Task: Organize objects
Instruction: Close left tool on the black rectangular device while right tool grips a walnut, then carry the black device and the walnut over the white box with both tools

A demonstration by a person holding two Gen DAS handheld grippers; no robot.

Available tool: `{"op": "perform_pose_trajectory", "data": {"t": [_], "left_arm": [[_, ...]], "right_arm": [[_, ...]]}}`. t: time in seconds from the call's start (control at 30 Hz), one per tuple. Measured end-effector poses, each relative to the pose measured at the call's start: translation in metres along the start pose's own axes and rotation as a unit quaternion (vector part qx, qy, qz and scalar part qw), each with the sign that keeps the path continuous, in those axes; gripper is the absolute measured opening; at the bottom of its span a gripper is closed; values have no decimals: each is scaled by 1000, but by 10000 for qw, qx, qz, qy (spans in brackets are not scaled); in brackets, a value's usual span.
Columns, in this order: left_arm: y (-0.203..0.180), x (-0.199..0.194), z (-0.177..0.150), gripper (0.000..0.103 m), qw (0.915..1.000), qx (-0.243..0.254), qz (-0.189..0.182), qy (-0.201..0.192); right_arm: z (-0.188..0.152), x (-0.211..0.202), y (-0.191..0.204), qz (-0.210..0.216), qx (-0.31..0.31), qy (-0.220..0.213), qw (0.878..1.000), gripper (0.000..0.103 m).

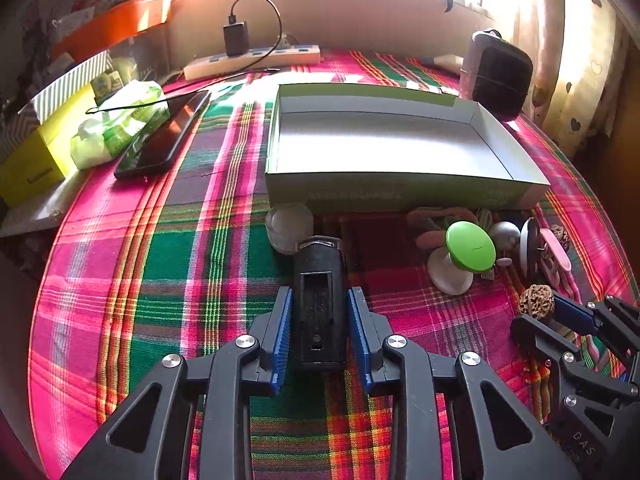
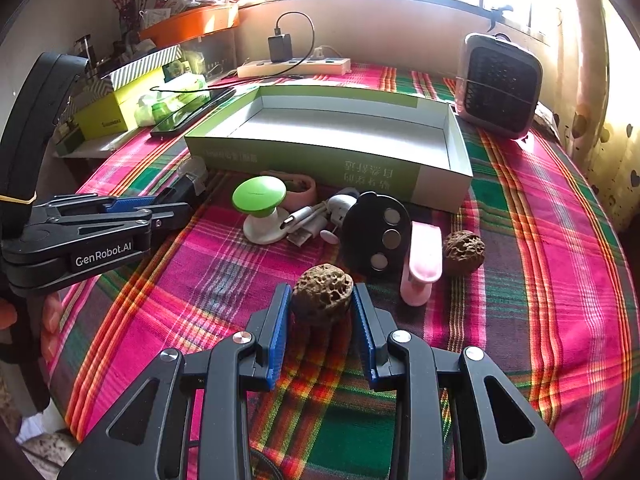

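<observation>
My left gripper (image 1: 319, 300) is shut on a black rectangular device (image 1: 319, 304) lying on the plaid cloth; it also shows in the right wrist view (image 2: 172, 200). My right gripper (image 2: 322, 300) is shut on a wrinkled walnut (image 2: 322, 294), also seen in the left wrist view (image 1: 536, 300). An empty green-and-white box (image 1: 400, 192) (image 2: 320, 160) stands behind. In front of it lie a green-capped knob (image 2: 260, 196), a black disc with magnets (image 2: 378, 232), a pink clip (image 2: 424, 264), a second walnut (image 2: 464, 252) and white cables (image 2: 312, 220).
A clear small jar (image 1: 289, 228) stands by the box's near left corner. A phone (image 1: 160, 140), a green packet (image 1: 116, 128) and a yellow box (image 1: 36, 160) lie at the left. A power strip (image 1: 252, 62) and a small fan (image 2: 500, 84) stand at the back.
</observation>
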State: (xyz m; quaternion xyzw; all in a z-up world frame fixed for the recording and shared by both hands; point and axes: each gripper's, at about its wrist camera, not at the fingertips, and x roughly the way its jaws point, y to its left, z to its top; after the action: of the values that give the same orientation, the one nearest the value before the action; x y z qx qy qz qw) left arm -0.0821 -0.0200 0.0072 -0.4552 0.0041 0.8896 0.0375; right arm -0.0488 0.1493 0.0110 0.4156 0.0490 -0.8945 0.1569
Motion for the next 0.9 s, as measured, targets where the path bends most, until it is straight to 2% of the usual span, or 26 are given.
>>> {"op": "perform_pose_trajectory", "data": {"t": [0.5, 0.9], "left_arm": [[-1, -7, -3, 25, 10000, -11, -80, -33], [-3, -25, 12, 25, 9994, 93, -245, -245]], "right_arm": [[5, -1, 3, 61, -45, -43, 10000, 32], [25, -15, 8, 100, -163, -343, 9992, 32]]}}
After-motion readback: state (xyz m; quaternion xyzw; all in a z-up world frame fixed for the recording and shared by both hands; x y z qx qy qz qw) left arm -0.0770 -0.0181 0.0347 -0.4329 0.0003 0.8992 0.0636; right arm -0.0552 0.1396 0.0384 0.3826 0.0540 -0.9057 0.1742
